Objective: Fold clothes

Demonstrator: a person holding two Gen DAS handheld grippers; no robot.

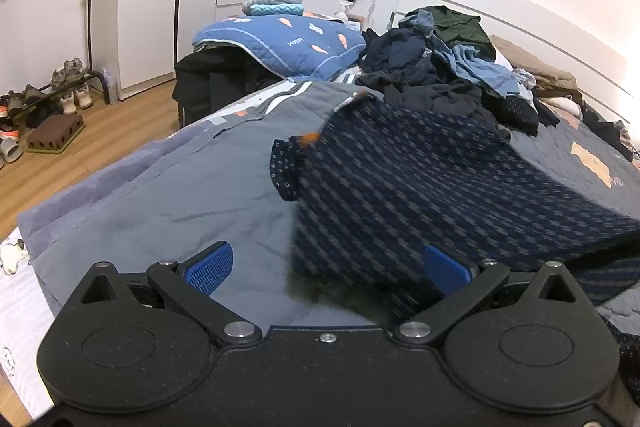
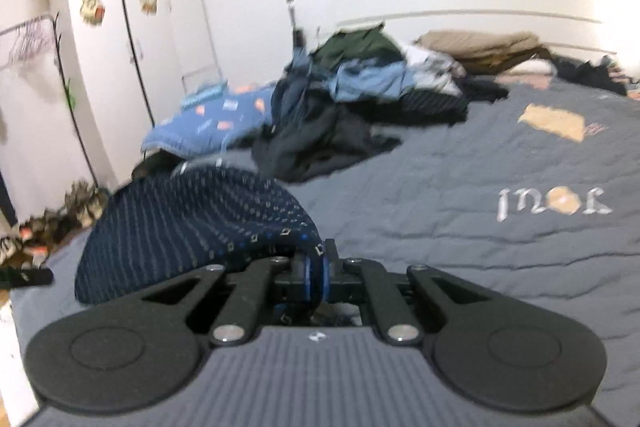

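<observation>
Navy dotted garment [image 2: 192,223] — bunched, lifted.

The grey quilt [image 2: 460,187] lies bare to the right of the patterned navy garment [image 2: 192,223], with open room across the bed toward the headboard. At the far side a heap of unfolded clothes [image 2: 360,95] blocks the way, and a blue pillow [image 1: 288,43] sits to its left. In the left wrist view the lifted navy cloth [image 1: 420,187] hangs across the right half of the span between the spread fingers [image 1: 210,267]; the grey fabric [image 1: 180,187] to its left lies flat and unobstructed.
</observation>
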